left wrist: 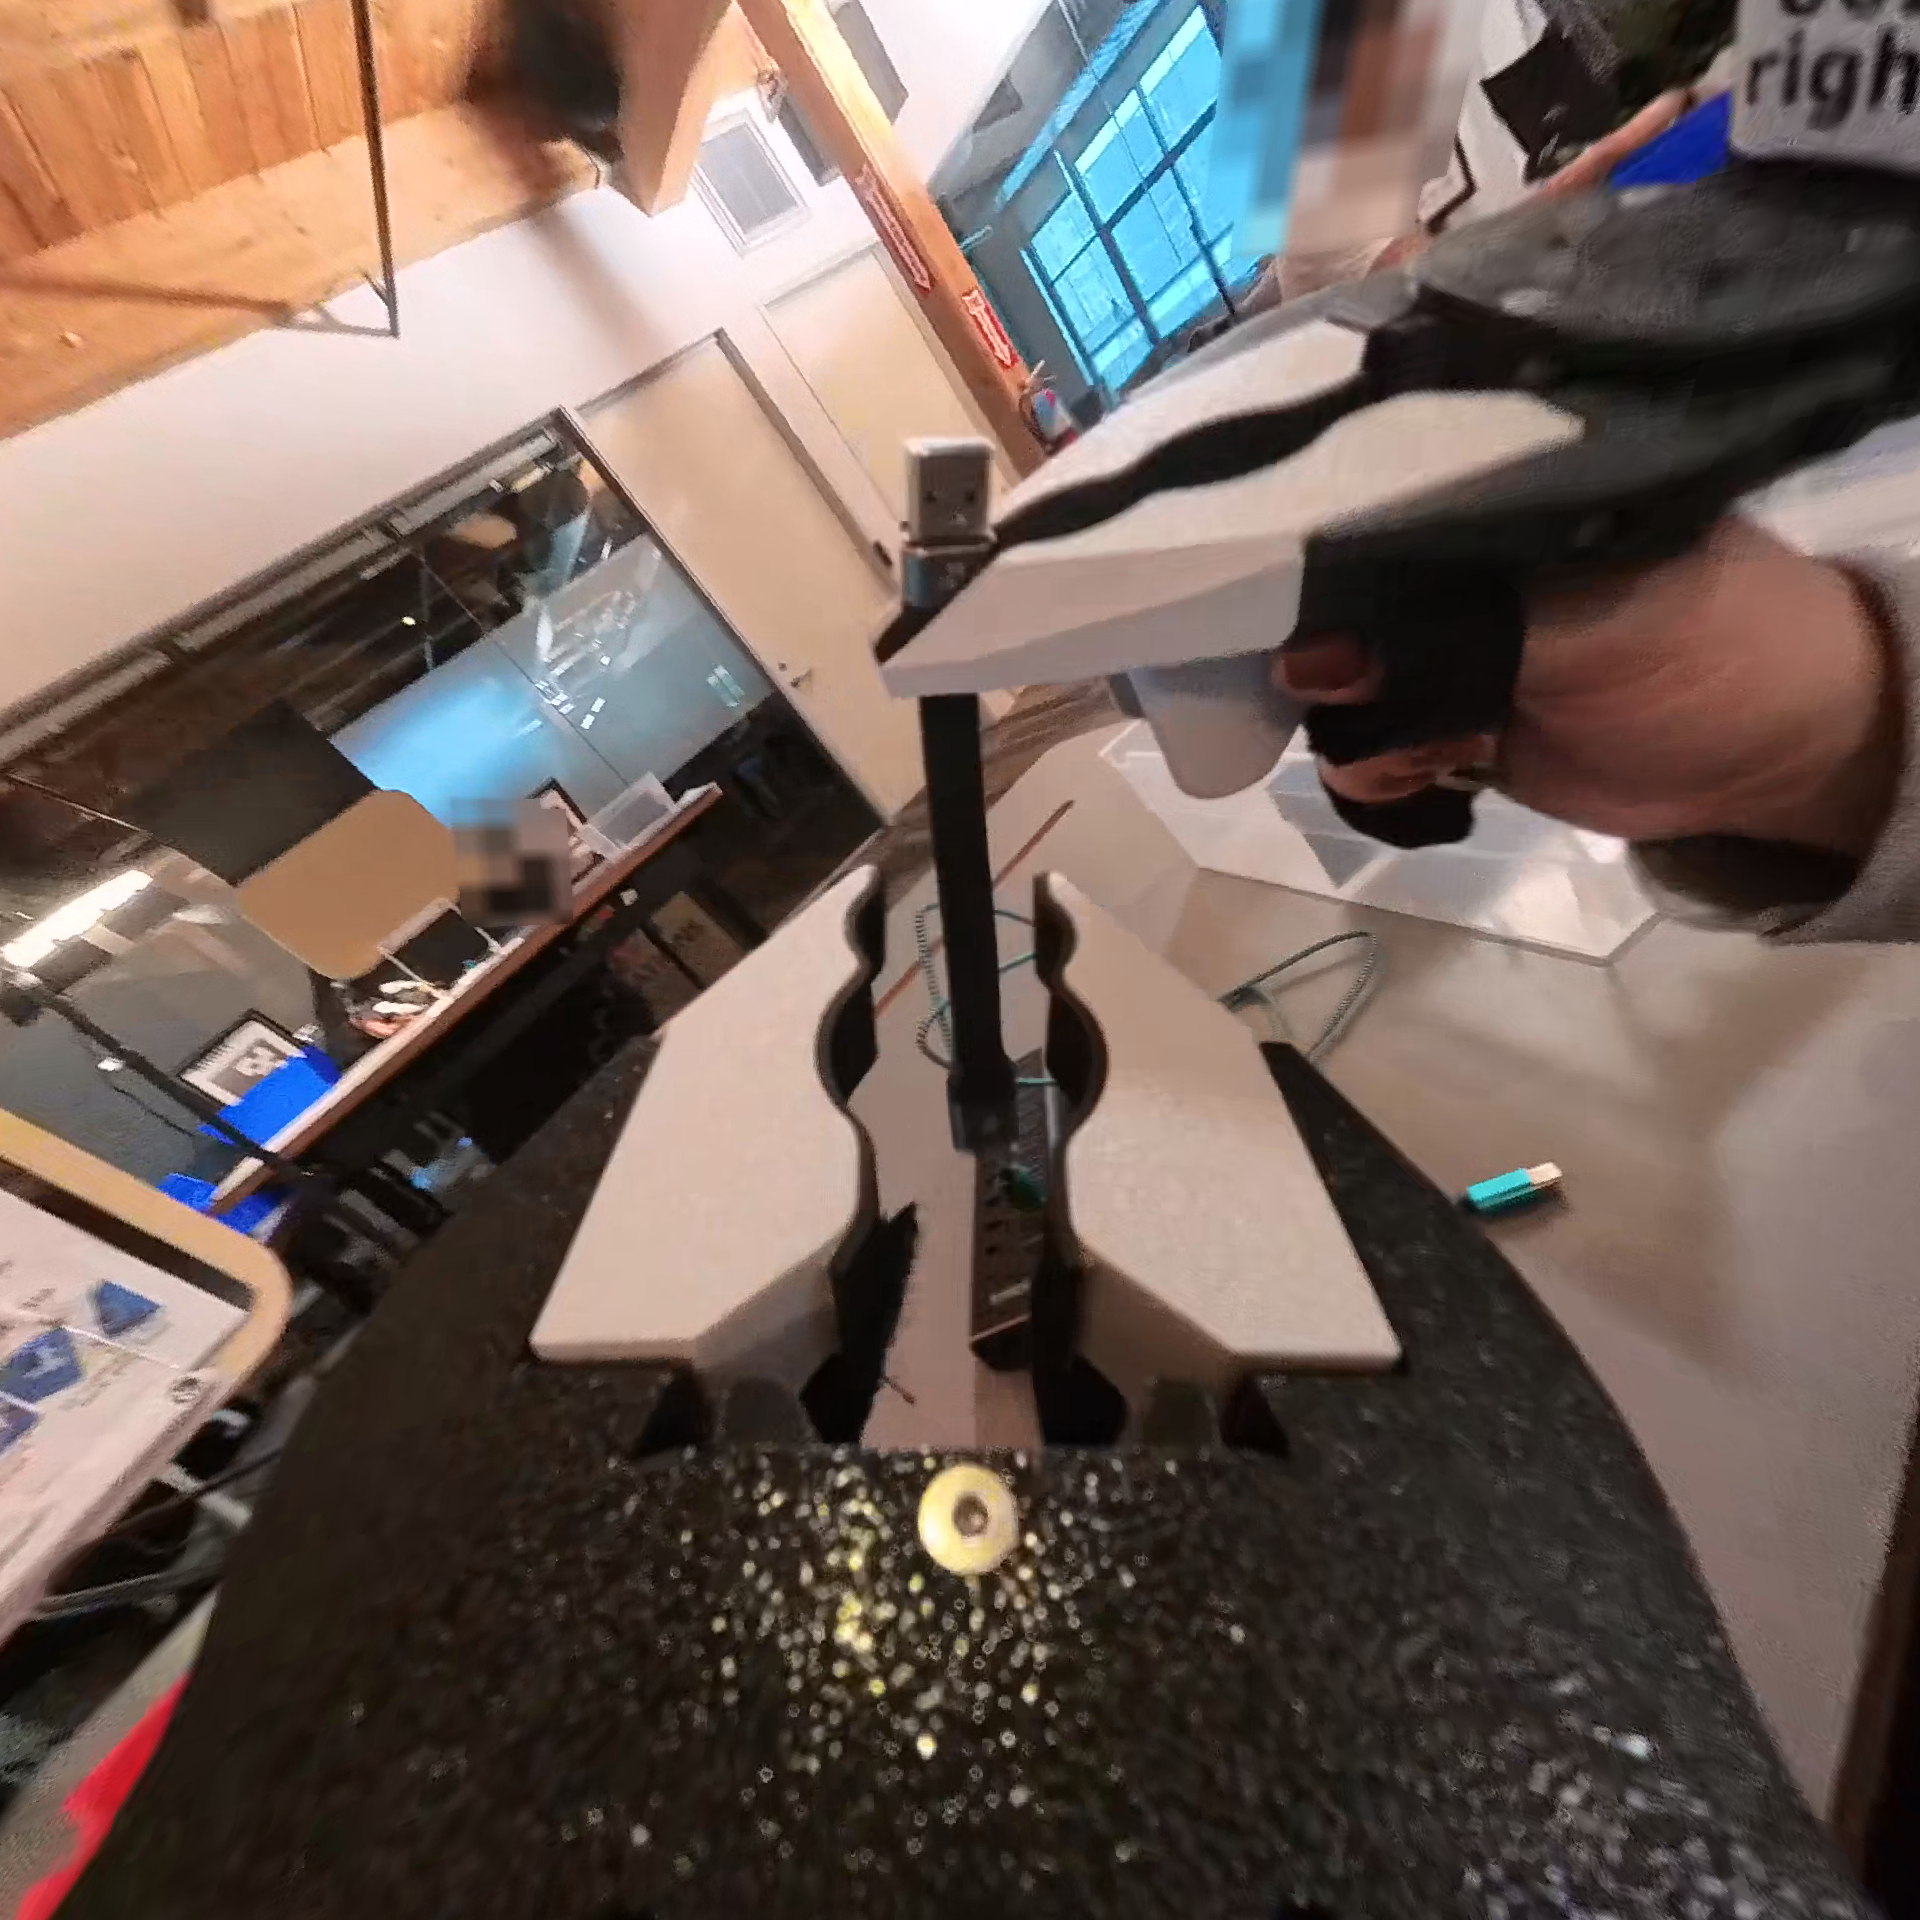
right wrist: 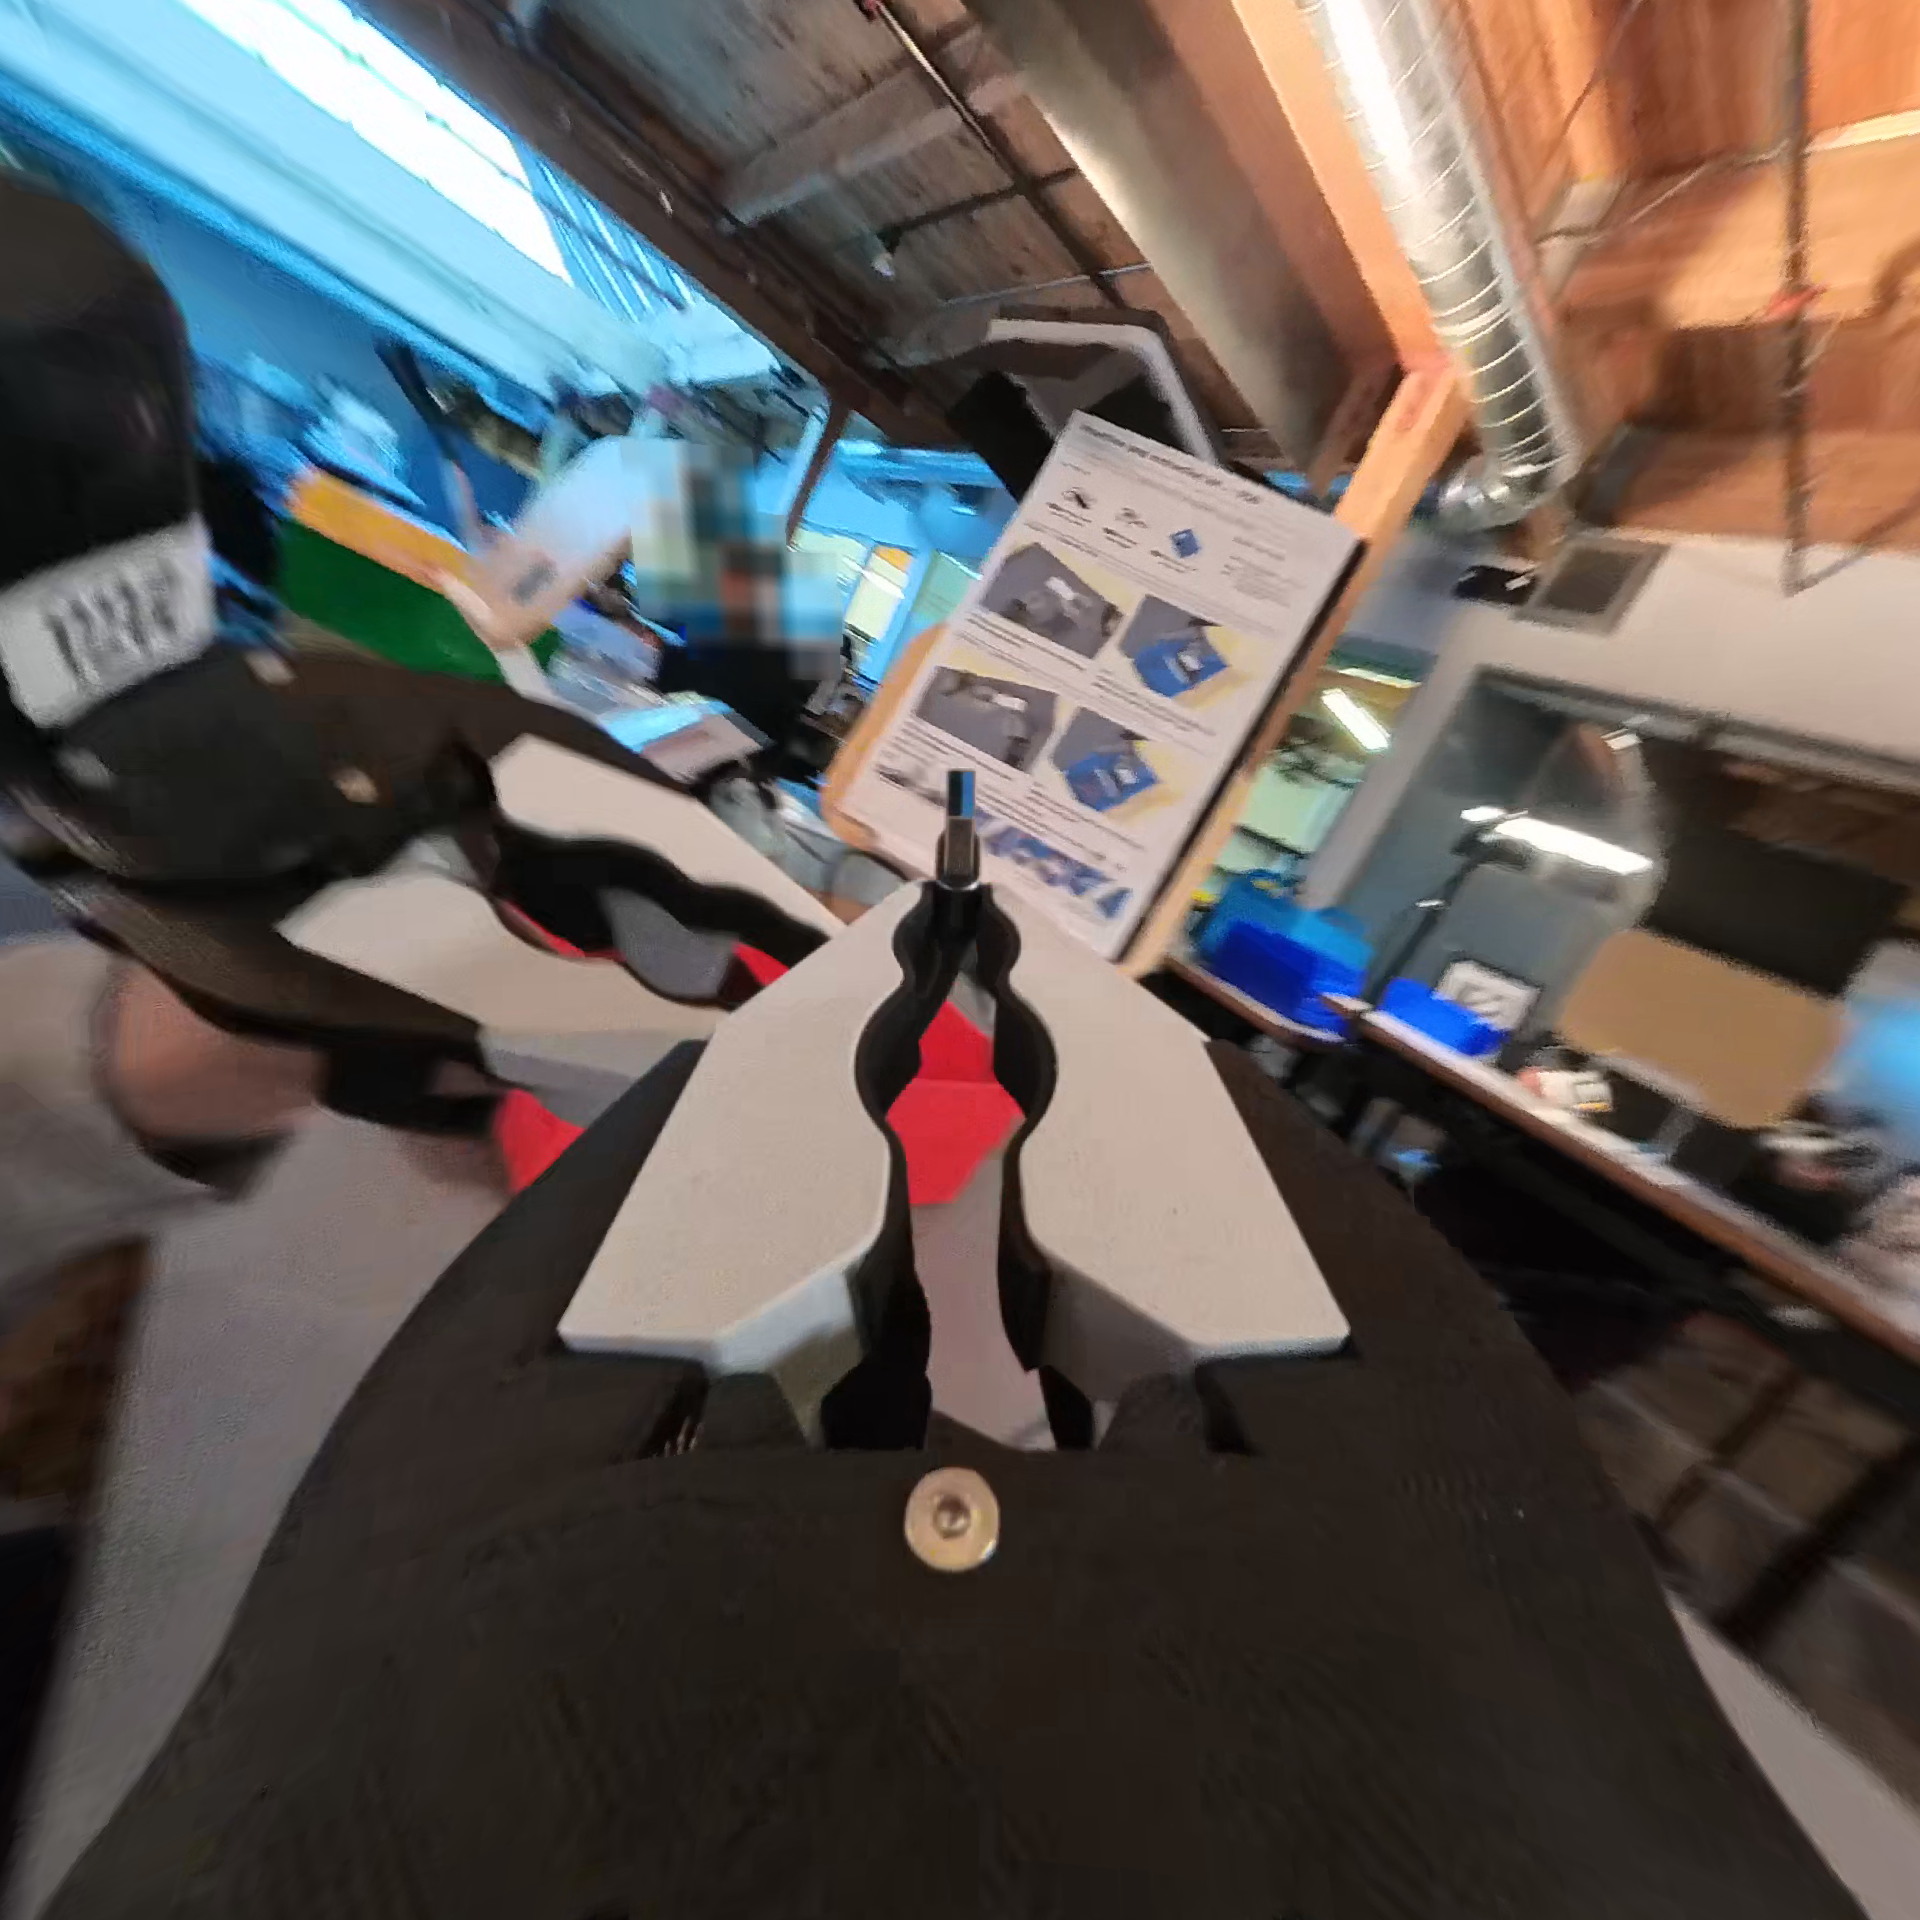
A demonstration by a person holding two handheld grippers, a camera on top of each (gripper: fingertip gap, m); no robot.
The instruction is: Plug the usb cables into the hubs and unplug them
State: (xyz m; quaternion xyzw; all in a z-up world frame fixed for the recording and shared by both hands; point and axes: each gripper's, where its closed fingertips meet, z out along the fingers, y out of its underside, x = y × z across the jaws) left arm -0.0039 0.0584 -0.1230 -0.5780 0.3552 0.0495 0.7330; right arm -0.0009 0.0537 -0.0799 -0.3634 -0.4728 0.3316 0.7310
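Observation:
My left gripper (left wrist: 961, 904) has its jaws apart around a black usb hub (left wrist: 1003, 1278), which lies along the right finger with a gap on its left side. A green plug (left wrist: 1023, 1184) sits in the hub. The hub's flat black cable (left wrist: 961, 831) runs up to a silver usb plug (left wrist: 943, 499), which my right gripper (left wrist: 940, 597) holds above. In the right wrist view my right gripper (right wrist: 951, 904) is shut on that plug (right wrist: 956, 847), tip pointing away. The left gripper (right wrist: 769, 966) shows at left there.
On the beige table (left wrist: 1558, 1039) lie a teal usb adapter (left wrist: 1512, 1184) and a teal braided cable (left wrist: 1309, 977). A clear plastic bin (left wrist: 1403, 831) stands behind. A poster board (right wrist: 1091, 675) stands ahead of the right gripper, and a red object (right wrist: 945, 1122) lies under it.

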